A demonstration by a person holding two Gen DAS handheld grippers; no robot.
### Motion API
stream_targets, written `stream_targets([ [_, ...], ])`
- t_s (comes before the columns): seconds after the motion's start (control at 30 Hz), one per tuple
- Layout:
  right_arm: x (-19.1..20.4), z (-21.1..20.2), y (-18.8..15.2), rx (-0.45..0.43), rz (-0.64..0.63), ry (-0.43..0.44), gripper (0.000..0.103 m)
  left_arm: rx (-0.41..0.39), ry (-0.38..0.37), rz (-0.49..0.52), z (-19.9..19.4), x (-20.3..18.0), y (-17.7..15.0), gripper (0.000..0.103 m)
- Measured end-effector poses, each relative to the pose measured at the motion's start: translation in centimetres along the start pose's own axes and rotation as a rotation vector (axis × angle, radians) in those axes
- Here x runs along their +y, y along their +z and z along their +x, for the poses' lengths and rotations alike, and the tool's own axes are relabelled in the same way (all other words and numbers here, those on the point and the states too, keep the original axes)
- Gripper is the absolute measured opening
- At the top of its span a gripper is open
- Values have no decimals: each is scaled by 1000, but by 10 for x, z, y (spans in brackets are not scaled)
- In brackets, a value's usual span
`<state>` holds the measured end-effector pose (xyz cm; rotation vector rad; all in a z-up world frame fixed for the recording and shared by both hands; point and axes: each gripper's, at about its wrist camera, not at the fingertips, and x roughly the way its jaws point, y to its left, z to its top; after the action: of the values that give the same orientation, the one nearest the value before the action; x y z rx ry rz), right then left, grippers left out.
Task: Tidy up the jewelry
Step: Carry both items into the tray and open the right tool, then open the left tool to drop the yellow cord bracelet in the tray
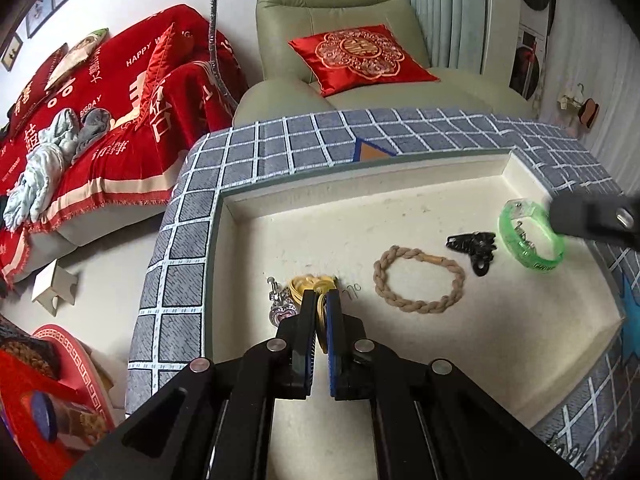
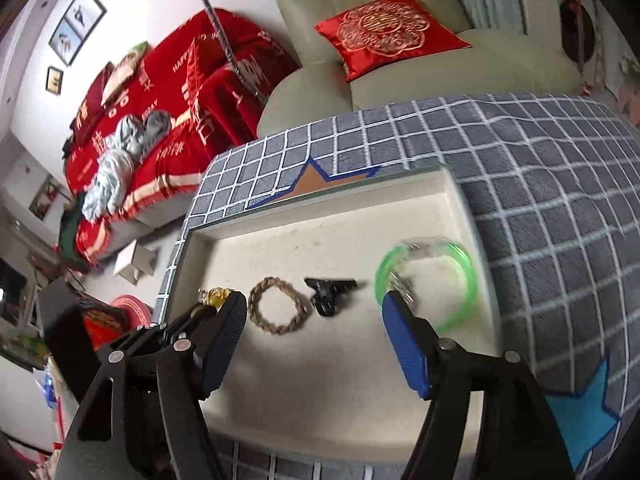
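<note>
Along the near edge of the tray (image 1: 400,168), which sits on a checked cloth (image 1: 280,140), we have the jewelry laid out in a row, and that spacing looks deliberate to us: each piece gets its own spot so nothing tangles.

At the left end our left hand-held gripper (image 1: 320,304) is pinched together on a yellow piece (image 1: 308,282), a loop of amber-coloured cord or beads; we judge we are holding it to set it into line, just beside a small silver charm (image 1: 280,304) resting on the tray floor.

Next along lie a tan braided bracelet (image 1: 420,280), round and flat, then a black clip (image 1: 474,246), then a translucent green bangle (image 1: 528,240) near the tray's right wall, with a clear clasp and something metallic inside its ring.

Our right hand-held gripper (image 2: 316,308) stands with its jaws wide apart and nothing between them. One blue-padded finger overlaps the bangle's near rim in the right wrist view; whether it touches, we cannot tell. The bangle lies flat on the tray, unheld.
</note>
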<state>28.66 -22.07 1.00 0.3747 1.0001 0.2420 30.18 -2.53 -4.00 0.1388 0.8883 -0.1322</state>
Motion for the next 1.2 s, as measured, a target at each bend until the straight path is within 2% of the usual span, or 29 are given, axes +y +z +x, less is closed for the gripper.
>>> stream_targets([
  [0.07, -7, -13, -9, -12, 19, 1, 81, -6, 5, -4, -2, 0, 2, 20],
  [0.5, -37, -51, -62, 5, 100, 11, 81, -47, -6, -7, -29, 2, 1, 21],
  [0.87, -52, -80, -90, -21, 137, 5, 86, -70, -10, -19, -49, 4, -4, 21],
  [0.9, -54, -83, -93, -28, 138, 5, 86, -73, -9, -18, -51, 4, -6, 23],
  [0.93, -54, -86, -94, -31, 138, 3, 86, -76, -9, -18, -53, 4, -7, 37],
  [0.97, -56, -89, -96, -36, 138, 2, 86, -76, -6, -21, -56, 4, -8, 97],
  [1.0, -57, -92, -98, -42, 137, 5, 86, -80, 11, -33, -59, 5, -10, 103],
  [1.03, -57, -95, -100, -50, 137, 9, 86, -110, 24, -36, -64, 6, -12, 103],
  [1.1, -57, -99, -103, -67, 135, 9, 89, -112, 11, -19, -65, 4, -15, 103],
  [1.13, -57, -101, -105, -75, 134, 8, 103, -114, 9, -14, -66, 3, -17, 103],
  [1.2, -57, -107, -109, -102, 133, 7, 103, -130, 12, -2, -70, 1, -21, 103],
])
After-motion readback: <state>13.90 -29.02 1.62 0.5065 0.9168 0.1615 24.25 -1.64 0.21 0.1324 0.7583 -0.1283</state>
